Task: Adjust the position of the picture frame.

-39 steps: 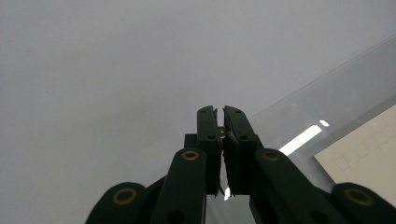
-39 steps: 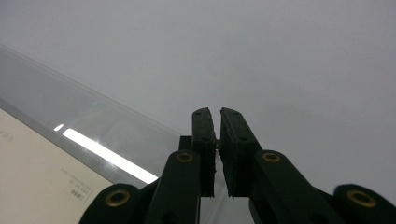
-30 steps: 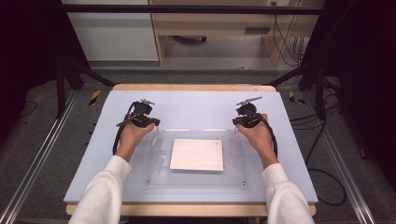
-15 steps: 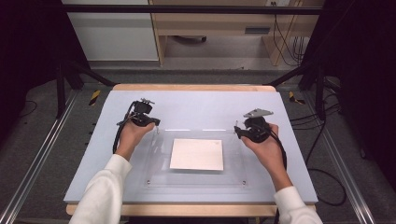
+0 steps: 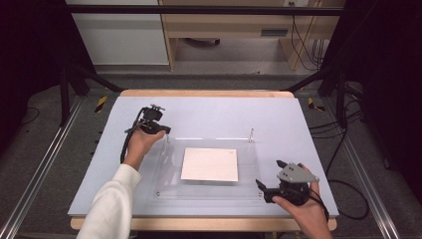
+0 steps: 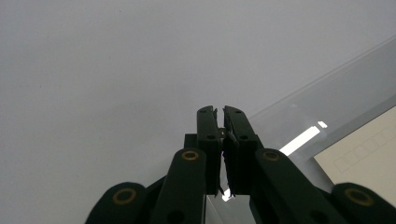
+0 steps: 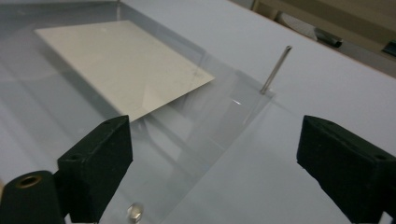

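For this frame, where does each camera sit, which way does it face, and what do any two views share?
High view: above the person's side, looking forward and down on the table; both forearms, left gripper, right gripper.
Left gripper view: rides the left gripper, facing the clear plate's corner; shut jaws.
Right gripper view: rides the right gripper, looking across the plate; open jaws.
Shared: clear plate, white sheet, pin.

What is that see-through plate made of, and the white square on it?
The see-through plate looks like clear acrylic, maybe glass: glossy, with bright reflections and shining edges. The white square looks like paper or thin card: flat, matte, with faint printed boxes in the left gripper view.
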`<state>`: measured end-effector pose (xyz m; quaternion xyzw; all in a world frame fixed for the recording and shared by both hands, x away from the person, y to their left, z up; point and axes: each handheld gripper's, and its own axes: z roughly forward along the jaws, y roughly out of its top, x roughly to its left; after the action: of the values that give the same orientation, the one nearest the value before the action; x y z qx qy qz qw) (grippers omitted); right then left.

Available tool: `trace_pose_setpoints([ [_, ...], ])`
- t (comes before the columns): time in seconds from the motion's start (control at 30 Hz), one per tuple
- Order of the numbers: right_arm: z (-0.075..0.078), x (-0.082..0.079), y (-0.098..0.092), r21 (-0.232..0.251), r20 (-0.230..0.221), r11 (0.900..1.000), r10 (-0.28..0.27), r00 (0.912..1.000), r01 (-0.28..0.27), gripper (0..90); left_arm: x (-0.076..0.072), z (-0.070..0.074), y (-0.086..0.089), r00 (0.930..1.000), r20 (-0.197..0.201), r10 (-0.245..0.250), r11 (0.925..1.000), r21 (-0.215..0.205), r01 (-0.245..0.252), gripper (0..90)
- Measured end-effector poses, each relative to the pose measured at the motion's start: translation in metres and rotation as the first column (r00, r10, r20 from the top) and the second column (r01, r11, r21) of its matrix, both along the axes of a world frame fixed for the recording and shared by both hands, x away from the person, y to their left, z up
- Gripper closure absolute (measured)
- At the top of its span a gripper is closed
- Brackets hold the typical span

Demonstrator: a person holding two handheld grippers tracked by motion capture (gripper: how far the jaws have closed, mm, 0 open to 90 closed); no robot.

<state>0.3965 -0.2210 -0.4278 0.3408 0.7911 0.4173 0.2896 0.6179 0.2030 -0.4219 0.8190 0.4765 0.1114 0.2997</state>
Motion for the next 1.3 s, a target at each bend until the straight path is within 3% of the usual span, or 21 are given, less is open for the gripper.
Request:
trace_pose_setpoints([
  [0.07, -0.007, -0.012, 0.003, -0.024, -0.01, 0.999, 0.034, 0.9994, -0.034, 11.4, 0.001, 0.0, 0.0, 1.0, -0.004, -0.003, 1.0, 0.001, 0.003, 85.1],
  [0.13, -0.013, -0.021, 0.007, -0.079, -0.009, 0.995, 0.061, 0.9981, -0.061, 11.6, 0.001, 0.0, 0.0, 1.0, -0.007, -0.005, 1.0, 0.003, 0.005, 85.1],
  [0.27, -0.022, -0.03, 0.015, -0.141, -0.028, 0.984, 0.106, 0.994, -0.109, 13.4, 0.002, 0.0, 0.0, 1.0, -0.008, -0.002, 1.0, -0.001, 0.002, 85.1],
  [0.37, -0.03, -0.031, 0.017, -0.197, -0.041, 0.973, 0.115, 0.9925, -0.121, 14.7, 0.002, 0.0, 0.0, 0.9999, -0.011, -0.004, 1.0, -0.001, 0.004, 85.1],
  [0.67, -0.044, -0.023, 0.015, -0.268, -0.075, 0.953, 0.124, 0.9894, -0.14, 21.5, 0.003, 0.0, 0.001, 0.9998, -0.016, -0.009, 1.0, -0.003, 0.009, 85.0],
  [0.8, -0.047, -0.018, 0.016, -0.285, -0.069, 0.948, 0.126, 0.9896, -0.141, 24.9, 0.003, 0.0, 0.001, 0.9998, -0.016, -0.011, 0.9999, 0.0, 0.011, 85.0],
  [1.13, -0.041, -0.021, 0.015, -0.274, 0.008, 0.953, 0.135, 0.9908, -0.128, 32.2, 0.003, -0.001, 0.001, 0.9998, -0.007, -0.019, 0.9998, -0.003, 0.019, 84.9],
  [1.3, -0.04, -0.022, 0.017, -0.279, 0.013, 0.951, 0.145, 0.9893, -0.136, 35.0, 0.002, -0.001, 0.002, 0.9996, 0.001, -0.029, 0.9996, 0.002, 0.029, 84.7],
])
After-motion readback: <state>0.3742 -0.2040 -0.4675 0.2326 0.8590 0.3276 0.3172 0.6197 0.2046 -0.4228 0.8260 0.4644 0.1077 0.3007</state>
